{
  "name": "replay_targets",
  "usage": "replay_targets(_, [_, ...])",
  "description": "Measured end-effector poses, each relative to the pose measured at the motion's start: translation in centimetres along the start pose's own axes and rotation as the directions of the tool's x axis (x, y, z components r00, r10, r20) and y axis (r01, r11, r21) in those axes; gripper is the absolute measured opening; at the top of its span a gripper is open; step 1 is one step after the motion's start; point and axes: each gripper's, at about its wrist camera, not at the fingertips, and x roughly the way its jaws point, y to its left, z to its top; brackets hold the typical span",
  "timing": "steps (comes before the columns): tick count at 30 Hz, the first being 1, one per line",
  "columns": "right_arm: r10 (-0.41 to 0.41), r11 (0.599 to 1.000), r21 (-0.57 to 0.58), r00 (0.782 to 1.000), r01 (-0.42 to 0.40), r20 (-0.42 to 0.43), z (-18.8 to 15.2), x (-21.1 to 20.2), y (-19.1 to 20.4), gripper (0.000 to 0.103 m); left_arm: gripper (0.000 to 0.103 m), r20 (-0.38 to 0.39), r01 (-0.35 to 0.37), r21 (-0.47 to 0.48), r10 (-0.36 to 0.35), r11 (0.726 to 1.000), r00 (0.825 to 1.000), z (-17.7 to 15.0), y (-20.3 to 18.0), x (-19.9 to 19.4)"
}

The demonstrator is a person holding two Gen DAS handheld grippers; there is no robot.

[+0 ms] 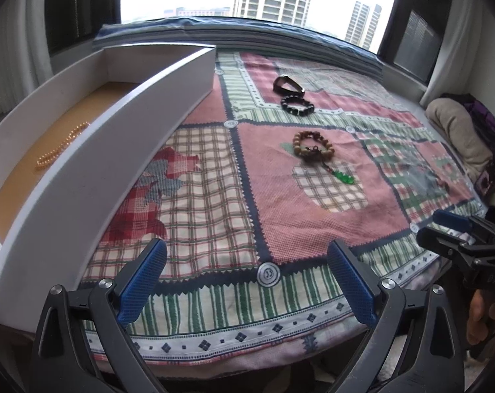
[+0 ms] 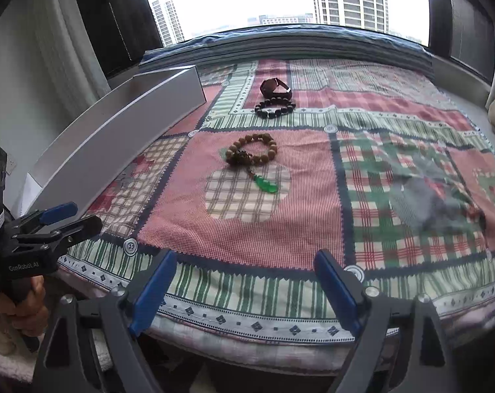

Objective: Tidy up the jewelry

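Observation:
A wooden bead bracelet [image 1: 313, 145] [image 2: 252, 149] with a green pendant [image 1: 345, 177] [image 2: 265, 185] lies in the middle of the patchwork cloth. Farther back lie a black bead bracelet [image 1: 296, 104] [image 2: 275, 108] and a dark brown bangle [image 1: 288, 85] [image 2: 275, 86], touching each other. A long white box [image 1: 116, 124] [image 2: 116, 131] stands at the left, with a gold bead necklace [image 1: 62, 145] on its cork floor. My left gripper [image 1: 246, 252] [image 2: 74, 219] hovers open over the cloth's near edge, empty. My right gripper [image 2: 246, 257] [image 1: 434, 229] is also open and empty, to its right.
The cloth [image 1: 214, 196] covers a raised surface below a wide window. A clear plastic bag [image 1: 421, 170] [image 2: 427, 190] lies on the cloth at the right. A beige cushion [image 1: 457, 134] sits at the far right edge. A hand [image 2: 15, 308] holds the left gripper's handle.

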Motion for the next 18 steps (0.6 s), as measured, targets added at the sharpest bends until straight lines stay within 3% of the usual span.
replay_targets(6, [0.017, 1.0, -0.011, 0.997, -0.016, 0.074, 0.5, -1.8, 0.5, 0.088, 0.101, 0.035, 0.014, 0.004, -0.014, 1.0, 0.999, 0.1, 0.0, -1.2])
replay_targets(10, [-0.008, 0.998, -0.064, 0.996, 0.014, 0.094, 0.3, -2.3, 1.6, 0.088, 0.101, 0.012, 0.01, 0.0, -0.01, 1.0, 1.0, 0.3, -0.2, -1.5])
replay_targets(18, [-0.042, 0.999, 0.012, 0.999, 0.042, 0.032, -1.0, -1.8, -1.6, 0.088, 0.101, -0.022, -0.012, 0.026, 0.012, 1.0, 1.0, 0.6, -0.8, -1.6])
